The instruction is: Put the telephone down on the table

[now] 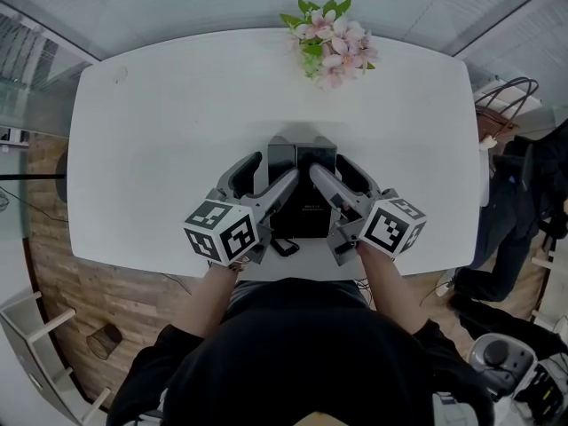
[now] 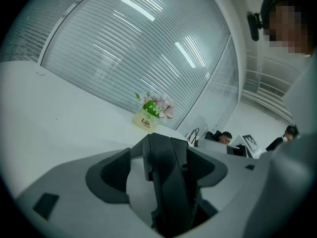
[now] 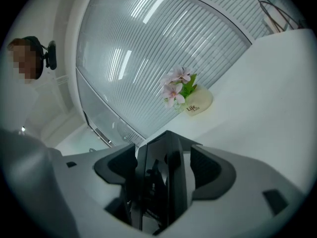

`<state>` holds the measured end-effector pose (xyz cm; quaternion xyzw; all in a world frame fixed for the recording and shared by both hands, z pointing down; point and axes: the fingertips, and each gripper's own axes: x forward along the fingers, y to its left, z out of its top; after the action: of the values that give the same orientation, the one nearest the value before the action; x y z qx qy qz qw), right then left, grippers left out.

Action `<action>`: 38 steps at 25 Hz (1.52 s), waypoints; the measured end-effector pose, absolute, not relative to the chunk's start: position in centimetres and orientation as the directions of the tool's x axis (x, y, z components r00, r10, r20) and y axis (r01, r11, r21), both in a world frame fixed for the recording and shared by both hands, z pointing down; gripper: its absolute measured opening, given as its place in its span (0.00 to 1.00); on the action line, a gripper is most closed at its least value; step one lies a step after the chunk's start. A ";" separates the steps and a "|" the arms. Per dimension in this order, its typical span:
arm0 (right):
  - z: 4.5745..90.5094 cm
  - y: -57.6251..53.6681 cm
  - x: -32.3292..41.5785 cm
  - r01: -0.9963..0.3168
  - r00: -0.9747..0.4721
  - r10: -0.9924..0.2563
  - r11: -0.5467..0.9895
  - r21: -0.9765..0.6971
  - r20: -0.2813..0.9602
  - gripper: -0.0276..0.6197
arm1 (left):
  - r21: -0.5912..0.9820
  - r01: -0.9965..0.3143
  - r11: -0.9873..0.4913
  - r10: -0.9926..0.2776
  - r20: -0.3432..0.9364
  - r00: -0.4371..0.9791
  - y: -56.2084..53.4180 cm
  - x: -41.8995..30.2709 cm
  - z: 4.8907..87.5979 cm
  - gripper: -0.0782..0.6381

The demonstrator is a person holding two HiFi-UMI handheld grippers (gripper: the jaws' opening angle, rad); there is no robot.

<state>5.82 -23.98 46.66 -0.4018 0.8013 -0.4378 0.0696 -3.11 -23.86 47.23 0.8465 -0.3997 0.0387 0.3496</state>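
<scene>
Head view: a black, boxy plastic telephone (image 1: 303, 204) sits at the 6 o'clock edge of the white rounded table (image 1: 160, 149); whether it rests on the table or hangs just above it cannot be told. The left gripper (image 1: 273, 167) clasps it from 9 o'clock and the right gripper (image 1: 330, 165) from 3 o'clock. In each gripper view the grey fingers are narrowed onto the telephone's dark body (image 2: 168, 182) (image 3: 158, 182), which fills the gap between them. A bunch of pink flowers with green leaves (image 1: 330, 41) stands at 12 o'clock, well apart from the telephone.
</scene>
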 end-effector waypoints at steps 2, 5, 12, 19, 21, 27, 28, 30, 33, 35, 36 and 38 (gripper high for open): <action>46.1 -24.1 6.3 -0.614 -0.645 -0.724 0.302 -0.730 0.243 0.56 | 0.538 -0.712 -0.450 -0.653 0.346 0.674 -23.8 -3.1 46.8 0.60; 44.7 -24.3 7.0 -0.668 -0.608 -0.760 0.332 -0.666 0.231 0.56 | 0.506 -0.723 -0.471 -0.663 0.337 0.668 -23.8 -3.0 45.9 0.60; 39.7 -24.5 7.2 -0.742 -0.580 -0.800 0.441 -0.504 0.153 0.56 | 0.428 -0.737 -0.523 -0.701 0.277 0.658 -24.3 -2.6 42.1 0.60; 35.3 -24.3 6.3 -0.750 -0.604 -0.795 0.538 -0.384 0.065 0.56 | 0.362 -0.746 -0.558 -0.733 0.205 0.648 -24.5 -2.5 38.4 0.60; 34.2 -24.2 6.1 -0.754 -0.605 -0.795 0.555 -0.351 0.040 0.56 | 0.343 -0.751 -0.564 -0.744 0.184 0.643 -24.5 -2.7 37.4 0.60; 31.8 -24.4 5.9 -0.750 -0.607 -0.795 0.582 -0.315 -0.024 0.56 | 0.291 -0.757 -0.585 -0.762 0.120 0.636 -24.7 -2.9 34.4 0.60; 31.4 -24.4 5.9 -0.751 -0.606 -0.795 0.585 -0.308 -0.033 0.56 | 0.280 -0.759 -0.588 -0.765 0.113 0.634 -24.7 -3.0 34.0 0.60; 30.6 -24.3 5.9 -0.753 -0.603 -0.796 0.590 -0.291 -0.053 0.56 | 0.260 -0.763 -0.591 -0.770 0.100 0.630 -24.6 -3.2 33.3 0.60; 29.4 -24.1 5.9 -0.755 -0.602 -0.794 0.599 -0.267 -0.080 0.56 | 0.240 -0.768 -0.593 -0.777 0.078 0.625 -24.4 -3.5 32.3 0.60; 28.9 -24.0 5.8 -0.754 -0.605 -0.791 0.606 -0.253 -0.091 0.56 | 0.239 -0.767 -0.596 -0.778 0.068 0.625 -24.4 -3.5 31.9 0.60; 28.7 -23.9 5.7 -0.753 -0.608 -0.788 0.610 -0.247 -0.096 0.55 | 0.239 -0.766 -0.597 -0.777 0.066 0.626 -24.4 -3.5 31.7 0.60; 28.4 -23.9 5.5 -0.748 -0.614 -0.783 0.618 -0.240 -0.103 0.53 | 0.234 -0.766 -0.599 -0.777 0.062 0.626 -24.5 -3.5 31.3 0.60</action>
<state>5.50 -23.93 28.37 -0.4281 0.8941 -0.0868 0.0990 -3.46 -24.50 31.31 0.8939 -0.4315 -0.0232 0.1194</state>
